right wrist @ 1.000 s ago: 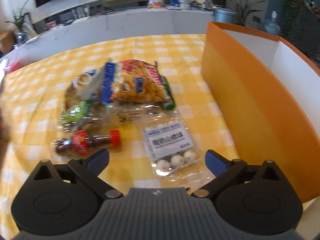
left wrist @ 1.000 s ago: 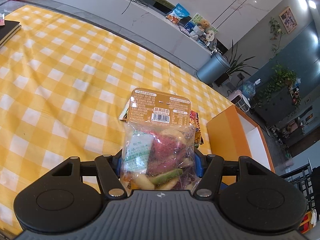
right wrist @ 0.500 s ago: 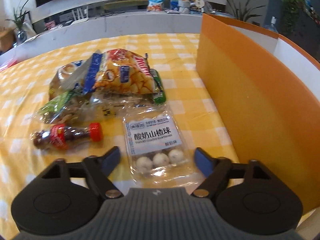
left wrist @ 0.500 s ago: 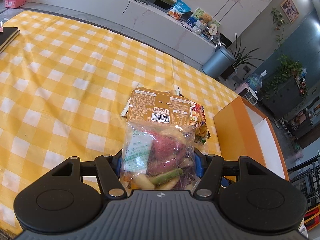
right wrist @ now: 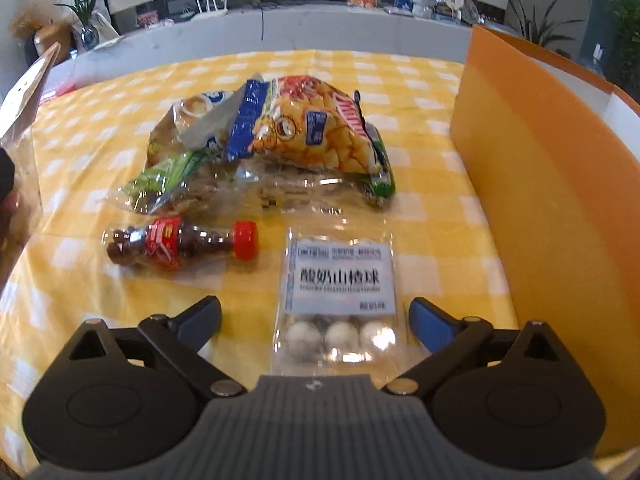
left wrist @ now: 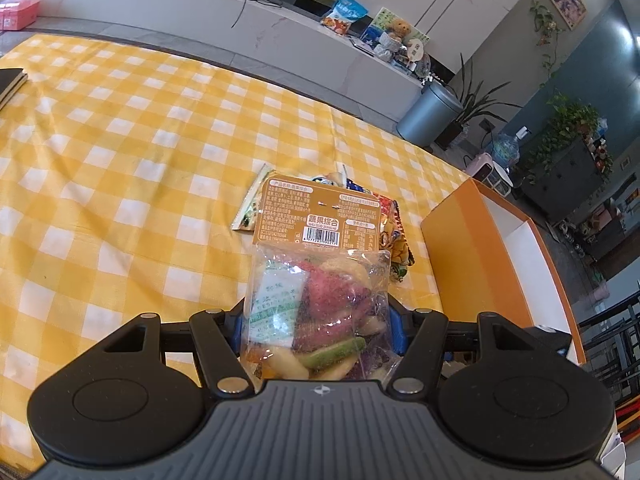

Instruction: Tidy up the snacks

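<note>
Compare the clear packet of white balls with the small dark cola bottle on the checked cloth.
The clear packet of white balls is flat and rectangular with a printed label; the small dark cola bottle is rounded, red-capped, and lies on its side. The packet lies between the open right hand-held gripper jaws; the bottle lies outside them.

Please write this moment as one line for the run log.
left hand-held gripper: shut on mixed fruit-and-vegetable chips bag | right hand-held gripper: jaws just opened, astride yogurt hawthorn balls pack | orange box: beside
</note>
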Available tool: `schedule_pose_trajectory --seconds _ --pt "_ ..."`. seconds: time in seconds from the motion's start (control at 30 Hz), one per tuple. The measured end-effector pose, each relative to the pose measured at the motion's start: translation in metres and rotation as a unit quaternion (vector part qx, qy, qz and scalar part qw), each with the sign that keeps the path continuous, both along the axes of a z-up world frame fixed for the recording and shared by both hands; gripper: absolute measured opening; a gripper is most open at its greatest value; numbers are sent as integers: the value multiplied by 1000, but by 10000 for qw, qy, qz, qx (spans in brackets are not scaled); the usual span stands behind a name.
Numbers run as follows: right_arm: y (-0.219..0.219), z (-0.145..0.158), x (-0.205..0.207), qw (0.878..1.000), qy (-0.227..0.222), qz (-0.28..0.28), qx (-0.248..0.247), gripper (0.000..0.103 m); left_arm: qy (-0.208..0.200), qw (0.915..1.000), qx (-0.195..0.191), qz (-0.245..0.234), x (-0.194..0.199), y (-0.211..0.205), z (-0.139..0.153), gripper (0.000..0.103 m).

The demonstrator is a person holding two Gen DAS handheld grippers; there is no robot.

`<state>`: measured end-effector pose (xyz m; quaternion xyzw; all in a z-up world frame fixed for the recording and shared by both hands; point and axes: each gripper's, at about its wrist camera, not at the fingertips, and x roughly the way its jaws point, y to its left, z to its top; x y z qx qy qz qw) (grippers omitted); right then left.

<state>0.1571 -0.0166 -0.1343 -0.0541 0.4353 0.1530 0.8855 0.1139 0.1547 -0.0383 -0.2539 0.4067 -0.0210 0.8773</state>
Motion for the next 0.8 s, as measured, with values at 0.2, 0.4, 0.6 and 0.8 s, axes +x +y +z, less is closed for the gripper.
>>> schedule_pose_trajectory --seconds 0.2,0.4,0.6,0.8 --pt "-5 5 2 9992 -319 -245 -28 59 -48 10000 65 28 0 -4 0 71" --pt "-7 8 1 9995 -227 -179 -134 58 -53 9999 100 7 -1 -6 0 71" --pt "-9 19 -5 9993 -328 -129 -113 58 -88 9999 19 71 -3 -6 2 71" --pt "-23 57 -20 9977 -620 -145 243 58 -496 9986 -185 96 -11 -2 12 71"
